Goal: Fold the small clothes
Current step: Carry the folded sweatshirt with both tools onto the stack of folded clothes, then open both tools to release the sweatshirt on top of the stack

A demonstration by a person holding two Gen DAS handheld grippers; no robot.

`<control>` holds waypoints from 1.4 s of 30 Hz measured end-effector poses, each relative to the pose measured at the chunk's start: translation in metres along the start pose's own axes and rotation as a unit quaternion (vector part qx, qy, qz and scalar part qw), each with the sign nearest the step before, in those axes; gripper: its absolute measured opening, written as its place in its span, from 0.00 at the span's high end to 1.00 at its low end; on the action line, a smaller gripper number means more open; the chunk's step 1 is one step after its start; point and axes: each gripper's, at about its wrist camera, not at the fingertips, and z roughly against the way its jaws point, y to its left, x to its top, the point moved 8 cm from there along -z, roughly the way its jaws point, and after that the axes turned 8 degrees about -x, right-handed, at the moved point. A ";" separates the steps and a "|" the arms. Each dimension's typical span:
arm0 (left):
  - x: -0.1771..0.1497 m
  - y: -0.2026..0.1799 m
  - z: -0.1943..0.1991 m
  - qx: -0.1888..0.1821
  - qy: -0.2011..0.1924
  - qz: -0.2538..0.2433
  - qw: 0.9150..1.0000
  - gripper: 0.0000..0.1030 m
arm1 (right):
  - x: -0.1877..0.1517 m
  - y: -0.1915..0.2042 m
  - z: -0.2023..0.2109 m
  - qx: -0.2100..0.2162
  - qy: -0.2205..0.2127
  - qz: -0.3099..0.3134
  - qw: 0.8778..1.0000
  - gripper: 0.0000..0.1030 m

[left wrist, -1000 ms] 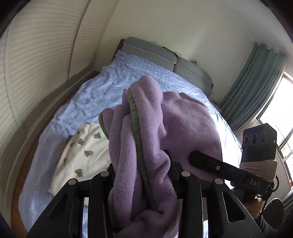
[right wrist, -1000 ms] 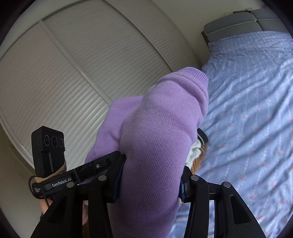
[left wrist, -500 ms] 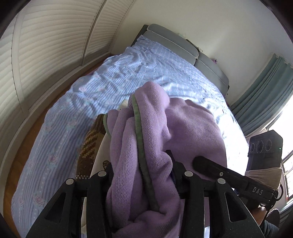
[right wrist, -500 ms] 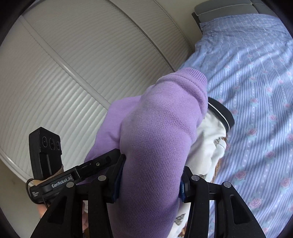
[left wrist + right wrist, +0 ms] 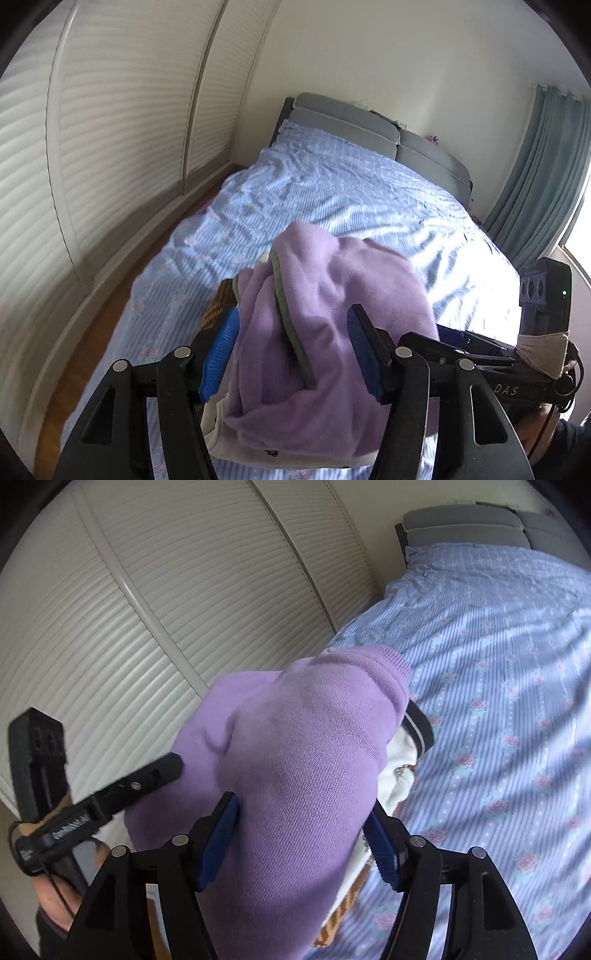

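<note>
A folded lilac knit sweater [image 5: 332, 317] with a green trim lies on a pile of small clothes at the near end of the bed; it fills the right wrist view [image 5: 303, 775] too. My left gripper [image 5: 295, 350] is open, its blue pads apart on either side of the sweater. My right gripper [image 5: 306, 842] is open too, its pads spread around the sweater's bulk. Under the sweater show a white garment [image 5: 399, 771] with a dark striped cuff and a brown patterned knit [image 5: 216, 310].
The bed [image 5: 332, 192] has a blue floral sheet and a grey headboard [image 5: 343, 122]. White louvred wardrobe doors [image 5: 110, 147] run along the left, with a strip of wood floor beside the bed. A teal curtain [image 5: 546, 173] hangs at the right.
Both grippers have opened and let go of the lilac sweater, which has dropped onto the clothes pile. Both grippers have pulled back a little.
</note>
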 end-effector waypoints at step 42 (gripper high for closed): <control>-0.034 -0.087 0.056 0.103 -0.036 -0.071 0.992 0.22 | 0.011 0.025 0.096 -0.082 -0.131 0.153 0.976 0.19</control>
